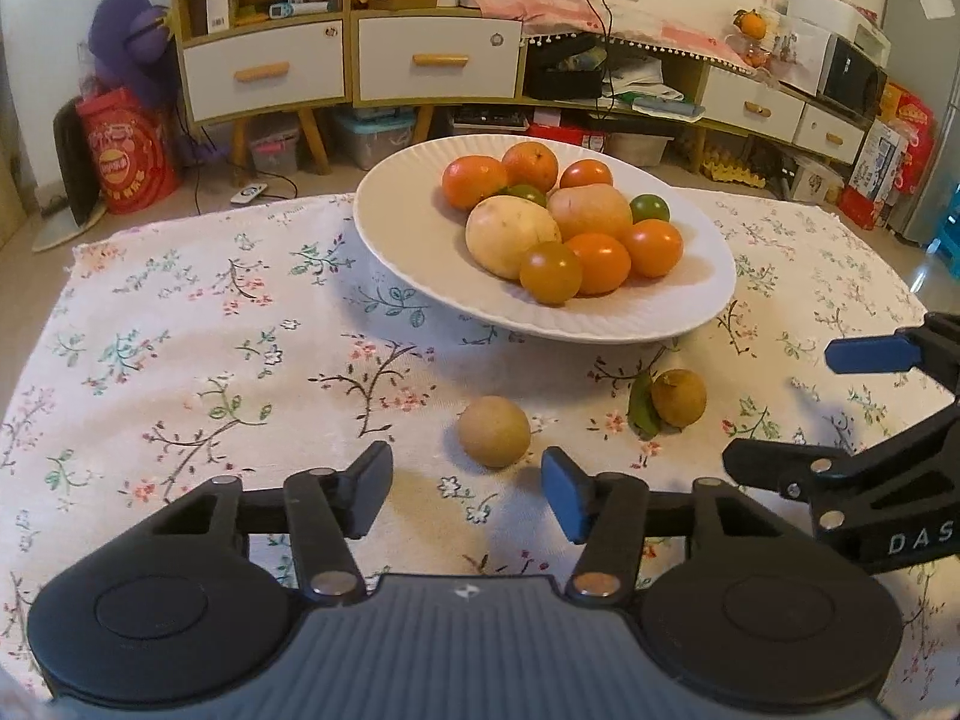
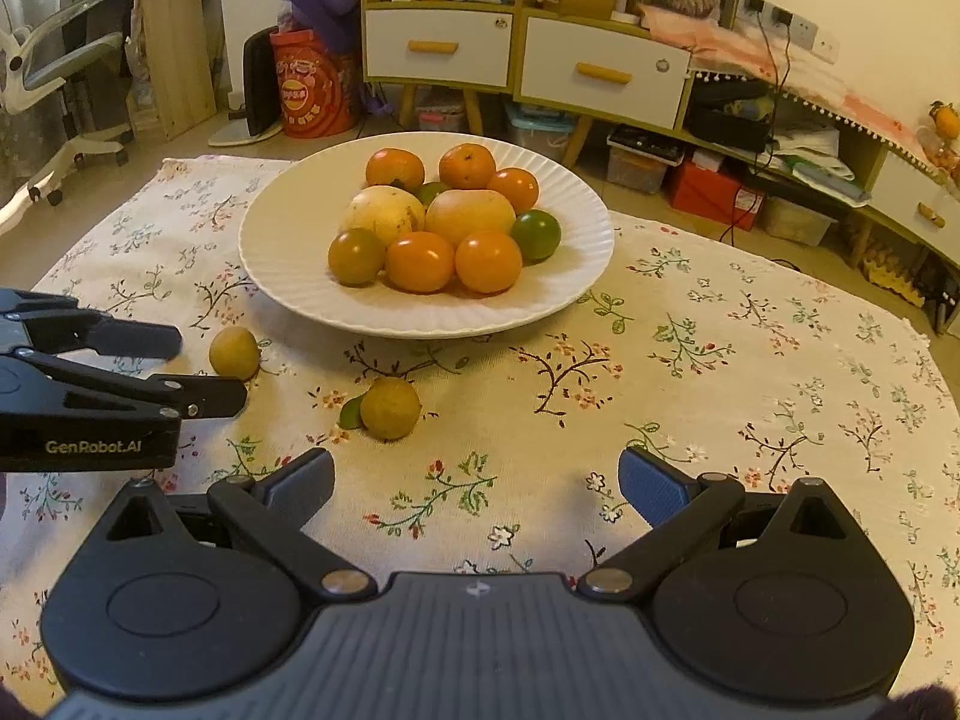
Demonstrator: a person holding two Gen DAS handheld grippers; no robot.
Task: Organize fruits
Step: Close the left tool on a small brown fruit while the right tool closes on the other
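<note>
A white plate [image 1: 408, 258] holds several oranges, two pale large fruits and green ones; it also shows in the right wrist view [image 2: 282, 276]. Two small brownish fruits lie loose on the floral cloth. One plain fruit [image 1: 494, 431] sits just beyond my open left gripper [image 1: 468, 489]. The other, with a green leaf [image 1: 678, 397], lies to its right and shows in the right wrist view [image 2: 390, 408], ahead and left of my open, empty right gripper [image 2: 477, 483]. The plain fruit [image 2: 234, 352] sits by the left gripper's fingers [image 2: 198, 399].
The floral tablecloth [image 1: 210, 330] covers the table. The right gripper's fingers [image 1: 870, 354] reach in at the left view's right edge. Cabinets with drawers [image 1: 438, 60], boxes and a red bag [image 1: 126, 150] stand on the floor beyond the table.
</note>
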